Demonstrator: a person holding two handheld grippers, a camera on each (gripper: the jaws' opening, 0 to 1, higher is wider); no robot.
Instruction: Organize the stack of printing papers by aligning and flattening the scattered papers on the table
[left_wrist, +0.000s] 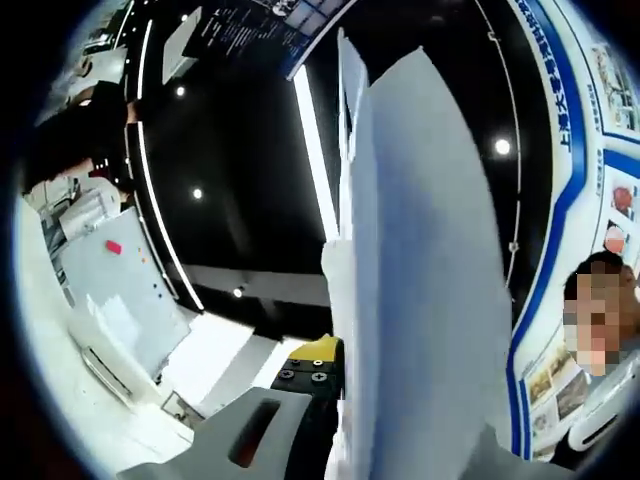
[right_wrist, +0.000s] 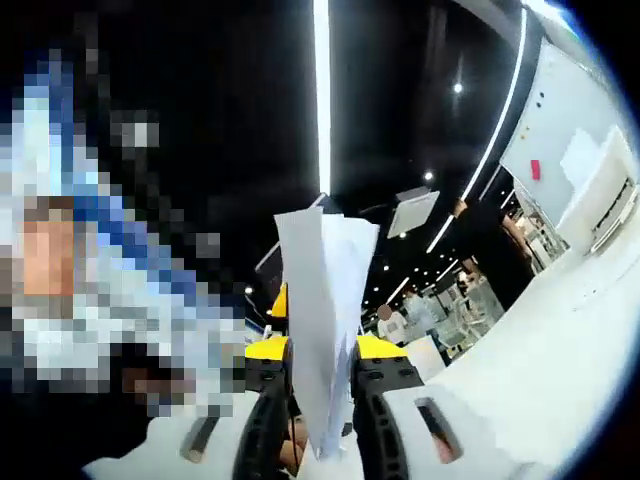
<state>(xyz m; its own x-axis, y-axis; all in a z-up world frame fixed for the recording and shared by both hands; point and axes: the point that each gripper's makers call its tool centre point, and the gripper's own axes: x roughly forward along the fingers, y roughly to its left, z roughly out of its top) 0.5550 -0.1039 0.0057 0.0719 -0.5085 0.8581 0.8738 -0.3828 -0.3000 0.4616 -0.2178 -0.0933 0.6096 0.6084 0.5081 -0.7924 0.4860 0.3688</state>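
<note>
A stack of white printing papers (left_wrist: 420, 280) stands on edge in the left gripper view, rising from the bottom toward the dark ceiling. My left gripper (left_wrist: 345, 385) is shut on its lower part; one yellow-and-black fingertip (left_wrist: 313, 362) shows to the left of the sheets, and the other is hidden behind them. In the right gripper view the papers (right_wrist: 322, 290) rise as a narrow, slightly fanned bundle. My right gripper (right_wrist: 322, 400) is shut on them, with black fingers (right_wrist: 262, 420) pressed against both sides.
Both views tilt up at a dark ceiling with long light strips (right_wrist: 322, 90). A whiteboard with a pink note (left_wrist: 113, 247) and a white table surface (right_wrist: 560, 360) lie off to the side. A person in dark clothes (right_wrist: 490, 250) stands by the whiteboard. Blue-bordered wall posters (left_wrist: 590, 150) are at the right.
</note>
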